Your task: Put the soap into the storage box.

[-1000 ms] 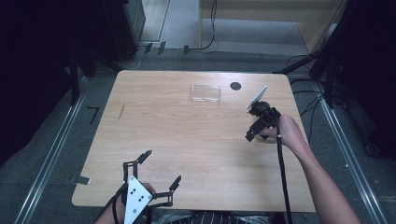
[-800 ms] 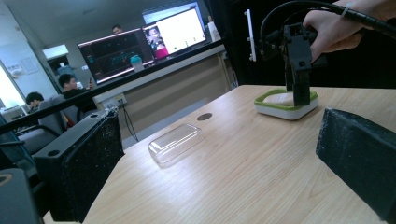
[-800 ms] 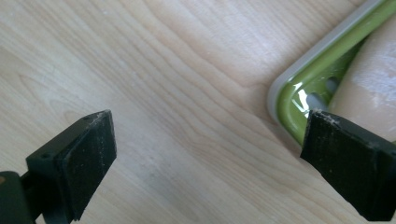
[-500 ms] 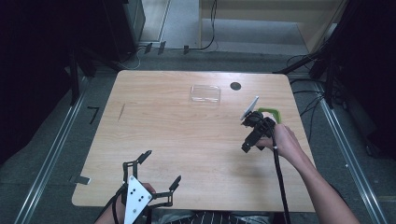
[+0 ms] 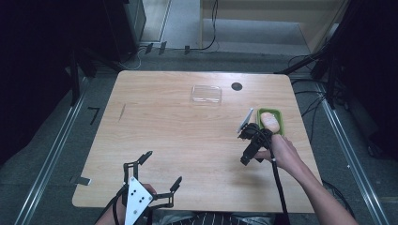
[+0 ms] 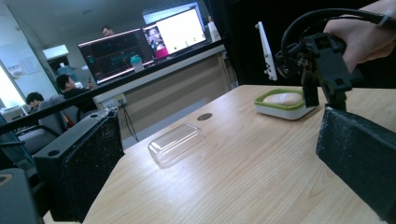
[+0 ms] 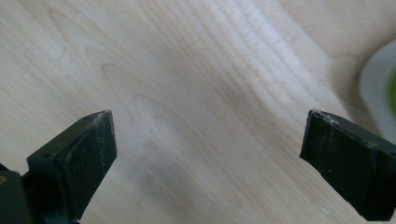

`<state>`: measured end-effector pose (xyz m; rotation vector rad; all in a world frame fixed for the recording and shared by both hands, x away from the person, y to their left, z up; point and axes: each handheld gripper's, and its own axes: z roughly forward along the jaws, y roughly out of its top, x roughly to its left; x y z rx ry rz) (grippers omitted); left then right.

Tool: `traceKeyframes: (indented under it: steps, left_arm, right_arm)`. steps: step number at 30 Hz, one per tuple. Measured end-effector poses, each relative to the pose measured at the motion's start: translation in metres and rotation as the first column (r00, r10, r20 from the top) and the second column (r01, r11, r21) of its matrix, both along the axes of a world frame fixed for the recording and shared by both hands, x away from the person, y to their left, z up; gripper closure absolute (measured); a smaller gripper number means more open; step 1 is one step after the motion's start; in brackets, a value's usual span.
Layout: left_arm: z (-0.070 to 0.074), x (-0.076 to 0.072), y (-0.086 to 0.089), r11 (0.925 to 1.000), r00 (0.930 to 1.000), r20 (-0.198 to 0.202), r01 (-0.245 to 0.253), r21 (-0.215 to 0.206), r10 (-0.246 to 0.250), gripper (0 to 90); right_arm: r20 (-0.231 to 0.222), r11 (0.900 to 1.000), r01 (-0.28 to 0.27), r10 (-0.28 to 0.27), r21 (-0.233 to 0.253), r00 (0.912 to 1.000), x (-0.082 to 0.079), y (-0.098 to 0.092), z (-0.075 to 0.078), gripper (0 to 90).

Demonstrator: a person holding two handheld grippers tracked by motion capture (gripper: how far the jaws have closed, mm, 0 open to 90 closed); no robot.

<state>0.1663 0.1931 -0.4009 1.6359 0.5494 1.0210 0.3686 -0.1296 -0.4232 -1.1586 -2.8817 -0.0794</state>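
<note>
Beside the green dish (image 5: pixel 271 123): right gripper (image 5: pixel 247 145), jaws wide apart, empty.
Near surface (image 5: pixel 178 140) edge: left gripper (image 5: pixel 162 169), spread open, empty.
Beyond dish: clear lid (image 5: pixel 206 93).

1. Wooden table (image 5: pixel 187 140) at frame centre, on a grey floor.
2. Clear plastic lid (image 5: pixel 206 93) at upper centre, beside a dark round hole (image 5: pixel 237 86).
3. Green-rimmed dish (image 5: pixel 271 121) with a pale bar at right edge.
4. Right gripper (image 5: pixel 248 143) just left of dish, hand-held.
5. Left gripper (image 5: pixel 162 172) at lower left, jaws spread wide.
</note>
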Motion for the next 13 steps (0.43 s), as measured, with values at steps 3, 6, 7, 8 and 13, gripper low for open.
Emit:
traceKeyframes:
  steps: [3,6,7,8,13]
  left_arm:
    - [0.000,0.000,0.000,1.0000,1.0000,0.000,0.000,0.000,0.000,1.2]
    - [0.000,0.000,0.000,1.0000,1.0000,0.000,0.000,0.000,0.000,1.1]
    - [0.000,0.000,0.000,1.0000,1.0000,0.000,0.000,0.001,0.000,1.1]
    - [0.000,0.000,0.000,1.0000,1.0000,0.000,0.001,0.001,-0.001,1.1]
    - [0.000,0.001,0.000,1.0000,1.0000,0.001,-0.006,-0.001,0.006,1.1]
  right_arm:
    - [-0.007,1.000,-0.014,0.014,-0.006,0.9999,-0.007,0.003,-0.003,3.7]
    - [-0.016,1.000,-0.026,0.025,-0.006,0.9996,-0.013,0.006,-0.007,3.7]
    - [-0.018,1.000,-0.027,0.027,-0.010,0.9995,-0.015,0.007,-0.008,3.7]
    - [-0.021,0.999,-0.035,0.035,-0.013,0.9992,-0.016,0.008,-0.009,3.7]
    - [-0.021,0.999,-0.046,0.046,-0.004,0.9987,-0.025,0.009,-0.015,3.9]
